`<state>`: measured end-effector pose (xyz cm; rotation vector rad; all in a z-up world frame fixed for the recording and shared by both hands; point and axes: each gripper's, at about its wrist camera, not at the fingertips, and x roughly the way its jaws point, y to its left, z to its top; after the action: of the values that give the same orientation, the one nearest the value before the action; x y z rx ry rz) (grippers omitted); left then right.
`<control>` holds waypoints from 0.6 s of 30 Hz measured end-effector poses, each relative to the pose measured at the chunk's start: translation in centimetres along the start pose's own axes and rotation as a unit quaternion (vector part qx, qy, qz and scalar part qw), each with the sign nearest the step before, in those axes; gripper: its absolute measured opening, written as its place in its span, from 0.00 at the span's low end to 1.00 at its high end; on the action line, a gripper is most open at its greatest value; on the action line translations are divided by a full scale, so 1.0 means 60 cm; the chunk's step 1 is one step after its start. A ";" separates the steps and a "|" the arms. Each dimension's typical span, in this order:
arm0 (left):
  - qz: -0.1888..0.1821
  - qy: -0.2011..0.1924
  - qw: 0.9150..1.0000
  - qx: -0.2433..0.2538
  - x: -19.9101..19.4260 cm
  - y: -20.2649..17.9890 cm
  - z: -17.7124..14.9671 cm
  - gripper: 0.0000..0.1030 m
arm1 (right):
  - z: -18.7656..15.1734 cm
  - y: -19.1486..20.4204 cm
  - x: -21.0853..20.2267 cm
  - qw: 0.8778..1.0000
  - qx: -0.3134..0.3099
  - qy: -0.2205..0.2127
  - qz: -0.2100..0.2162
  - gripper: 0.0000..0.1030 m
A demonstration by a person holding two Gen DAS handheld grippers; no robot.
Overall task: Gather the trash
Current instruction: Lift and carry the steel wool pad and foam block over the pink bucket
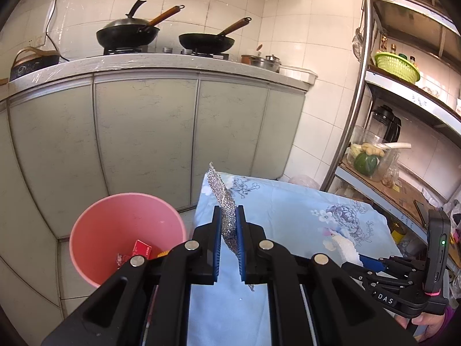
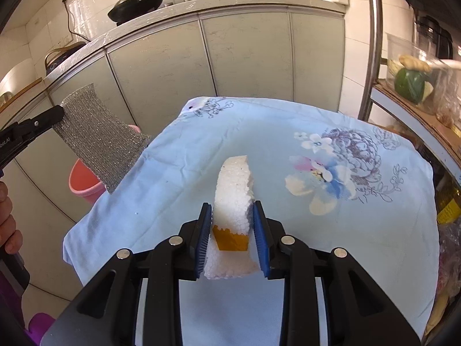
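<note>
The left gripper (image 1: pixel 229 216) pinches a flat piece of silver metallic mesh scouring cloth (image 1: pixel 223 201) between its blue pads, jaws pressed tight on it; the cloth stands on edge above the near left part of a table covered by a light blue floral cloth (image 1: pixel 288 201). Just left of the table, on the floor before grey-green cabinet doors (image 1: pixel 144 132), stands a round pink plastic bin (image 1: pixel 95 230) with a red packet (image 1: pixel 141 248) and other scraps inside. The right gripper (image 2: pixel 232 216) clamps a curved chunk of white styrofoam (image 2: pixel 234 184) bearing a strip of amber tape (image 2: pixel 230 239), held above the middle of the table. Two black woks (image 1: pixel 206 41) sit on the far counter.
</note>
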<state>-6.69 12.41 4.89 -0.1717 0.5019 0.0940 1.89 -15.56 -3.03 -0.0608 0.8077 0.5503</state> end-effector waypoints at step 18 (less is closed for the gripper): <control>0.054 -0.009 0.997 -0.044 -0.018 0.112 -0.003 0.09 | 0.056 0.132 0.053 0.995 -0.085 0.009 0.046 0.29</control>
<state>-8.64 18.93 4.30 -0.2300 0.4903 0.2243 2.04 -6.49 -1.70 -0.1873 0.7829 0.7054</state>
